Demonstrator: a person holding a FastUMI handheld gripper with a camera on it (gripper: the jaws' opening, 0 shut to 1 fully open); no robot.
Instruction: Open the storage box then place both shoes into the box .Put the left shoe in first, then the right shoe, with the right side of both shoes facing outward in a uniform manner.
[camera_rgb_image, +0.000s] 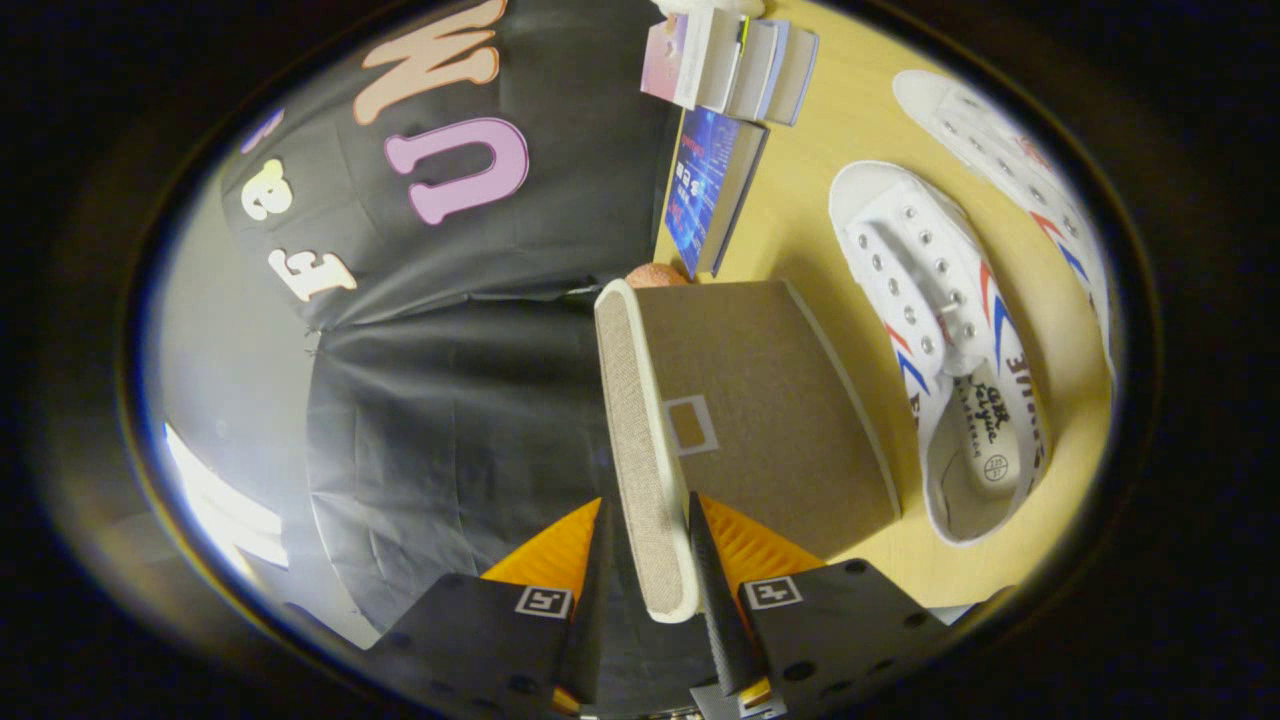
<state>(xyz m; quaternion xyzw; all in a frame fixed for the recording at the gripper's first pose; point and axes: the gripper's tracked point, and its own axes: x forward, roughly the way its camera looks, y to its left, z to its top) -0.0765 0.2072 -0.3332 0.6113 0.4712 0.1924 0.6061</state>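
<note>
My gripper (648, 545) is shut on the front edge of the storage box's lid (640, 440), one finger on each face of the beige fabric rim. The view is rolled on its side. The brown box (770, 420) lies just beyond the fingers on the yellow table (800, 230). Two white canvas shoes with red and blue stripes lie past the box. The nearer shoe (940, 330) rests beside the box with its opening toward me. The other shoe (1010, 160) lies farther out, parallel to it.
A row of books (730, 60) stands at the table's far end, and a blue book (710, 185) leans against them. A small orange round thing (655, 275) peeks out behind the box. The booth's black cloth wall (450, 400) hangs on the other side.
</note>
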